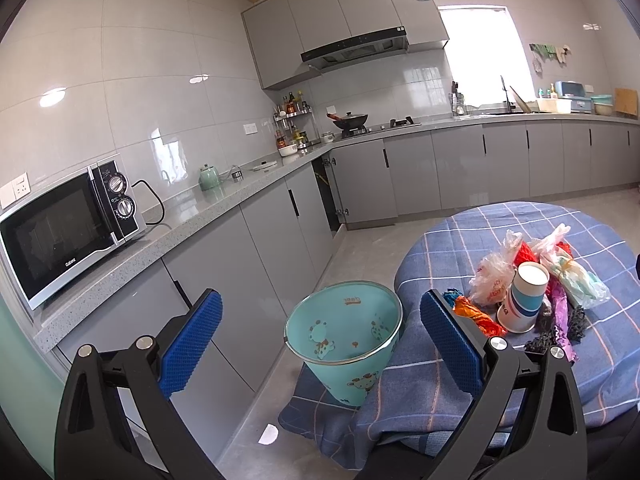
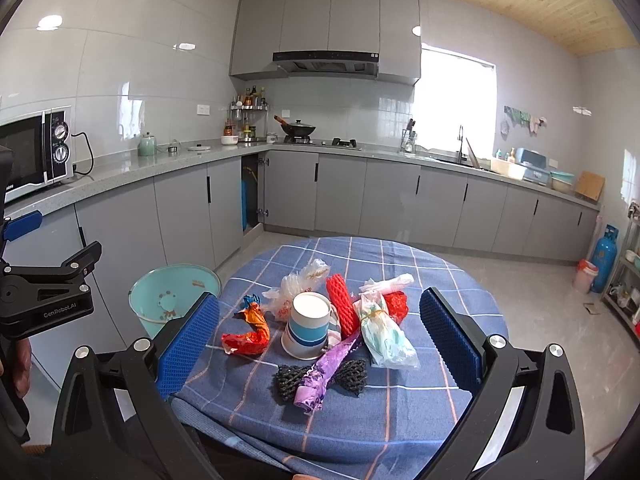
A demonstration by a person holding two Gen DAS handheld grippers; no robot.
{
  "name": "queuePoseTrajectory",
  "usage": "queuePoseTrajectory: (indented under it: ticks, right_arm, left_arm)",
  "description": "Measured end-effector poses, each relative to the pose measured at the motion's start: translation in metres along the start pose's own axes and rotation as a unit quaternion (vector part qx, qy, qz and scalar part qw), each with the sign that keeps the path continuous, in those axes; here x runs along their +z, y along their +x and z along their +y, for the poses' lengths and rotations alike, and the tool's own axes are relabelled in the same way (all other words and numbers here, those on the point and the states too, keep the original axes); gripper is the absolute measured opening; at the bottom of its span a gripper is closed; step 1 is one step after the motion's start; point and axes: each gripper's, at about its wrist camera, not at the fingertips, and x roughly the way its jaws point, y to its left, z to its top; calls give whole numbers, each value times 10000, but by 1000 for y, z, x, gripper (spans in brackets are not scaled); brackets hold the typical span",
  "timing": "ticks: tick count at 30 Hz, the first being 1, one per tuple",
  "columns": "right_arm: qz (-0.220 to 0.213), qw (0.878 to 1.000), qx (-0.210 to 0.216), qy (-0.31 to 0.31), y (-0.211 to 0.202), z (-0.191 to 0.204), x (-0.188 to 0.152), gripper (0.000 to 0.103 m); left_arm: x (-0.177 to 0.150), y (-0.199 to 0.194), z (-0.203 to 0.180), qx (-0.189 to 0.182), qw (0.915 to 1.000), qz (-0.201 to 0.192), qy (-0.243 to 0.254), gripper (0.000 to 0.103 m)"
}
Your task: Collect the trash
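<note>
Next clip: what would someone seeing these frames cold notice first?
First, the bright litter heaped mid-table on the blue checked tablecloth: a paper cup upside down, ringed by an orange wrapper, red foam netting and a purple wrapper. Next, the teal bin on the floor at the table's left edge. Both tongs, left and right, gape open, holding nothing.

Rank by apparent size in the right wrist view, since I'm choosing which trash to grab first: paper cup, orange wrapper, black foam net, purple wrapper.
1. Paper cup, clearly the biggest.
2. Purple wrapper and black foam net: similar, overlapping, unranked.
3. Orange wrapper, slightly smaller, though farther away, so unsure.
</note>
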Motion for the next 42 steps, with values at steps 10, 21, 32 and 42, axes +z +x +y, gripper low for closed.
queuePoseTrajectory:
  ticks: [10,21,32,42]
  right_arm:
    - [-29,10000,-49,33,0,-3,-1,98]
    - [-42,9999,-85,70,-1,-9,2,99]
    - [-78,9999,-110,78,-4,-11,2,99]
    - [-78,9999,-120,68,-4,-11,2,98]
  left_arm:
    - [-1,0,-1,26,10000,-23,14,97]
    - [-2,1,-1,37,10000,-23,15,97]
    - [-2,2,0,53,10000,-22,11,97]
    - [-4,2,0,87,10000,-27,7,97]
